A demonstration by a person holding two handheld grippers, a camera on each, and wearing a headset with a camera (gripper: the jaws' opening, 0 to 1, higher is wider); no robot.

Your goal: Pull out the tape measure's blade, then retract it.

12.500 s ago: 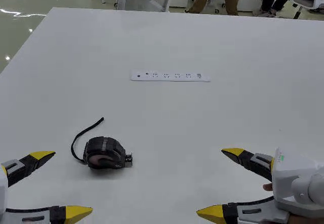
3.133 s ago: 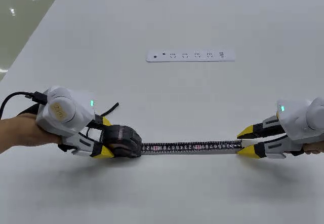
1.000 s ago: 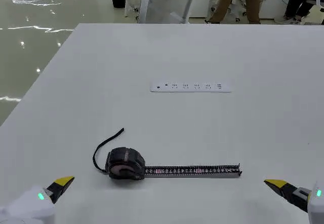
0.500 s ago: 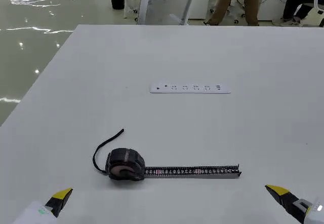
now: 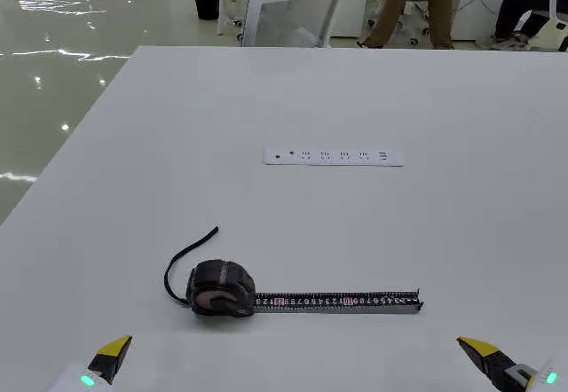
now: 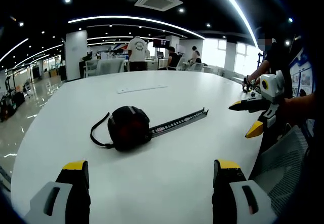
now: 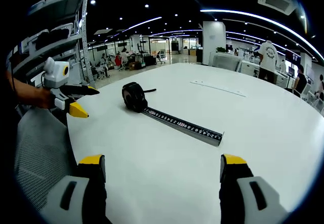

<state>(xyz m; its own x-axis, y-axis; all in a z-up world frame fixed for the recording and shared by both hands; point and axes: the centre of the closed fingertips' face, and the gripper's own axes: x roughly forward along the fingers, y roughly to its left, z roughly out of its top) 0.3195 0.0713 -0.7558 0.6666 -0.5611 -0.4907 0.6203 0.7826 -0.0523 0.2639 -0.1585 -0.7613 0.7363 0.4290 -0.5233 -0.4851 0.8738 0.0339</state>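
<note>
Lying free on the white surface (image 5: 266, 99), the tape measure (image 5: 220, 288) has its blade (image 5: 337, 301) drawn out, both grippers apart from it.
The black case sits toward the near side, its loop strap (image 5: 182, 259) curling off to the left, and the blade runs flat to the right. The left gripper (image 6: 152, 165) is spread wide with nothing between its jaws, short of the case. The right gripper (image 7: 162, 159) is likewise wide apart and holds nothing, short of the blade's tip. A white power strip (image 5: 333, 157) lies farther back.
</note>
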